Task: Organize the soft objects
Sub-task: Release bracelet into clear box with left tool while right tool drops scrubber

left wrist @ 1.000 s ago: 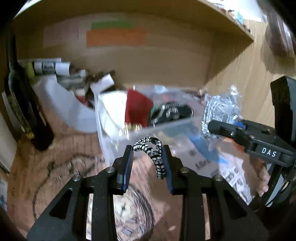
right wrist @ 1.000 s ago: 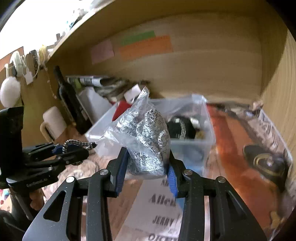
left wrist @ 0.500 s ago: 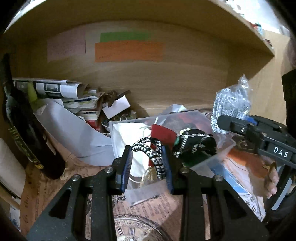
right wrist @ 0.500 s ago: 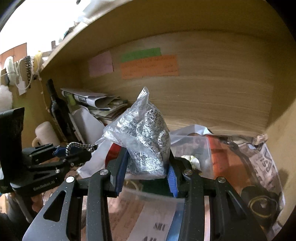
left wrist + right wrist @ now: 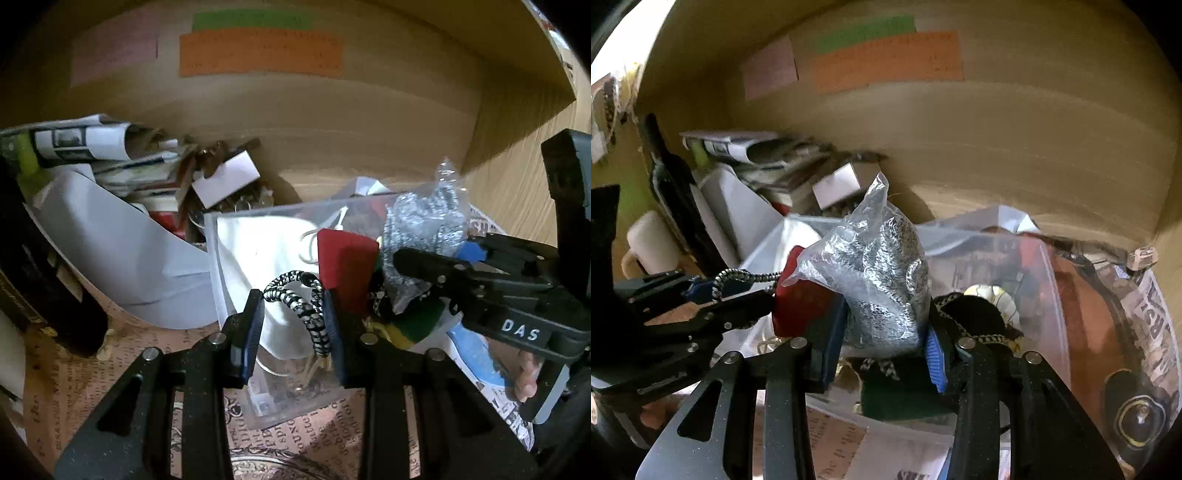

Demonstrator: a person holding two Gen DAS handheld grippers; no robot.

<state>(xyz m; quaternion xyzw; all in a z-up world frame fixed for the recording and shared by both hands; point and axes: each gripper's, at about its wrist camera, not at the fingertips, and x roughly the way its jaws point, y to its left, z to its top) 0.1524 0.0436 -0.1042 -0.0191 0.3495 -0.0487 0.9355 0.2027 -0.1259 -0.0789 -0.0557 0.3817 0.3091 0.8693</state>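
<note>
My left gripper is shut on a black-and-white braided cord loop and holds it over the clear plastic bin. The bin holds a white mask, a red block and dark fabric. My right gripper is shut on a clear bag of silver scourers and holds it over the same bin. The right gripper also shows in the left wrist view, and the left gripper in the right wrist view.
A dark bottle stands at the left, with rolled papers and a white sheet behind the bin. The wooden back wall carries coloured notes. A bag with a dark round object lies at the right.
Both grippers have moved forward and lower, from in front of the bin to over its opening, each still holding its object.
</note>
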